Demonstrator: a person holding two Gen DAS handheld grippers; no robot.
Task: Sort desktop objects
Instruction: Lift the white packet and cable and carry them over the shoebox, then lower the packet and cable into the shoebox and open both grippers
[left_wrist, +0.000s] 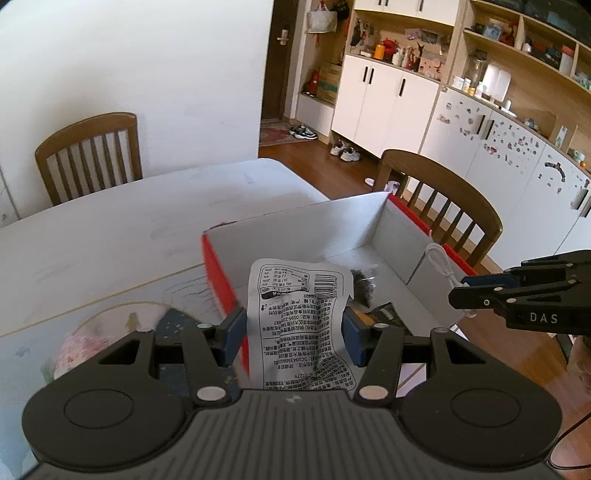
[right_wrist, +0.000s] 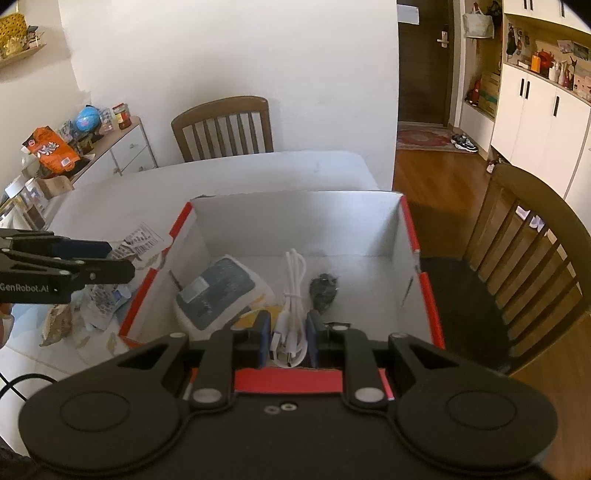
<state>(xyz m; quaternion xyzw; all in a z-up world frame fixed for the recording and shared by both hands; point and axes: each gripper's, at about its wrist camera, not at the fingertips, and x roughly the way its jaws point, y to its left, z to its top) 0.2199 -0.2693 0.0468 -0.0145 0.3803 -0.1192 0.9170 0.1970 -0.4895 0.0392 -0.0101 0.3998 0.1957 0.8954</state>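
Note:
My left gripper (left_wrist: 294, 334) is shut on a white snack wrapper (left_wrist: 295, 314) with black print and holds it over the left rim of the red and white cardboard box (left_wrist: 218, 269). My right gripper (right_wrist: 288, 338) is shut on a coiled white USB cable (right_wrist: 293, 295) and holds it over the box's (right_wrist: 410, 225) near edge. Inside the box lie a white and grey device (right_wrist: 218, 290) and a small black object (right_wrist: 324, 290). The right gripper also shows in the left wrist view (left_wrist: 461, 291), and the left gripper in the right wrist view (right_wrist: 125, 262).
The box stands on a white table (left_wrist: 129, 221). Crumpled wrappers and packets (right_wrist: 92, 306) lie on the table left of the box. Wooden chairs stand at the far side (right_wrist: 221, 127) and right side (right_wrist: 535, 251). A side cabinet with clutter (right_wrist: 66, 147) is at the left.

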